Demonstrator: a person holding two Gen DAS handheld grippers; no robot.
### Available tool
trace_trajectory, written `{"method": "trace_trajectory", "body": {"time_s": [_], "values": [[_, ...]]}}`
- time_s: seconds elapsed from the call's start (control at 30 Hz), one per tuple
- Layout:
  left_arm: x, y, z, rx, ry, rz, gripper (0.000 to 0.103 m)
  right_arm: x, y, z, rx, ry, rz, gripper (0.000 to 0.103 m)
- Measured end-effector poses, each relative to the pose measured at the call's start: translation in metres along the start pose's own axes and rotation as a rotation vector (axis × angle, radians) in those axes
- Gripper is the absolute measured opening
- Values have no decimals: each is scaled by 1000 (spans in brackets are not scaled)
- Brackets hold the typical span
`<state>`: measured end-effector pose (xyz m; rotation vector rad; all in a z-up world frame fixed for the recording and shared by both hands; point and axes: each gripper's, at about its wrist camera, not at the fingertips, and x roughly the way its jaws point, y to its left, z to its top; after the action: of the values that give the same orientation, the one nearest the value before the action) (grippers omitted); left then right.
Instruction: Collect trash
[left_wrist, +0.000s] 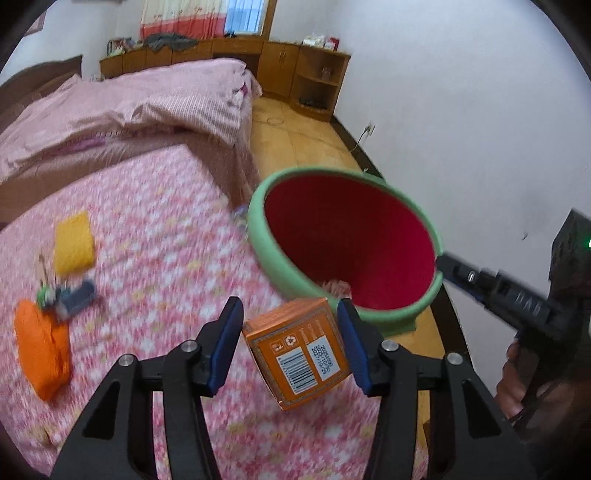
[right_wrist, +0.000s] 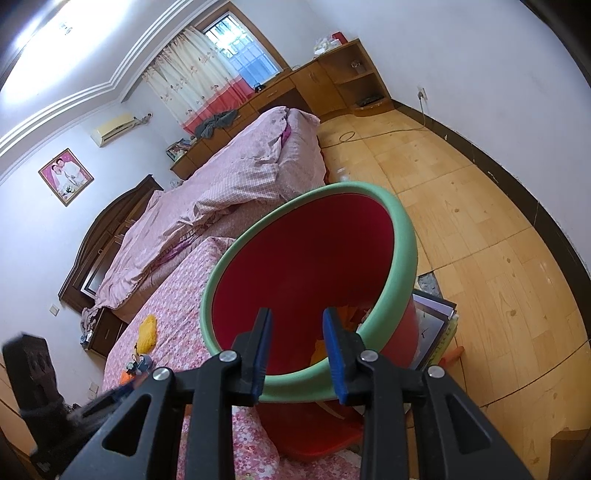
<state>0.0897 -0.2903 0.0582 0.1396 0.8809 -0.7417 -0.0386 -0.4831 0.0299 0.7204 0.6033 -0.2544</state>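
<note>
My left gripper (left_wrist: 290, 345) is shut on a small orange carton (left_wrist: 299, 354) with a barcode and holds it above the bed, just in front of the bin's near rim. The bin (left_wrist: 347, 243) is red inside with a green rim and is tilted toward the bed. My right gripper (right_wrist: 297, 356) is shut on the bin's green rim (right_wrist: 295, 384) and holds it at the bed's edge; it also shows in the left wrist view (left_wrist: 480, 280). Some orange trash (right_wrist: 351, 317) lies inside the bin.
On the pink flowered bedsheet (left_wrist: 155, 236) lie a yellow sponge-like piece (left_wrist: 74, 240), an orange wrapper (left_wrist: 40, 350) and a small pile of mixed items (left_wrist: 66, 295). A pink quilt (left_wrist: 129, 107) is bunched further back. Framed pictures (right_wrist: 432, 325) lean on the wooden floor (right_wrist: 480, 221) beside the bin.
</note>
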Motion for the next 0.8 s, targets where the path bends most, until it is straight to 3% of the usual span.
{"method": "trace_trajectory", "body": {"time_s": [0.2,0.3,0.53,0.8], "values": [[14,-15,31,21,-68,-34,53,2,-5,3,7,-6,-9,31],[29,-20,40,14,-62,-71,54,4,-8,4,11,-4,-16,31],[52,-17,47,-27,-31,-72,61,10,-20,6,25,7,-29,31],[41,-11,42,-52,-27,-44,61,11,-21,5,21,11,-20,31]]}}
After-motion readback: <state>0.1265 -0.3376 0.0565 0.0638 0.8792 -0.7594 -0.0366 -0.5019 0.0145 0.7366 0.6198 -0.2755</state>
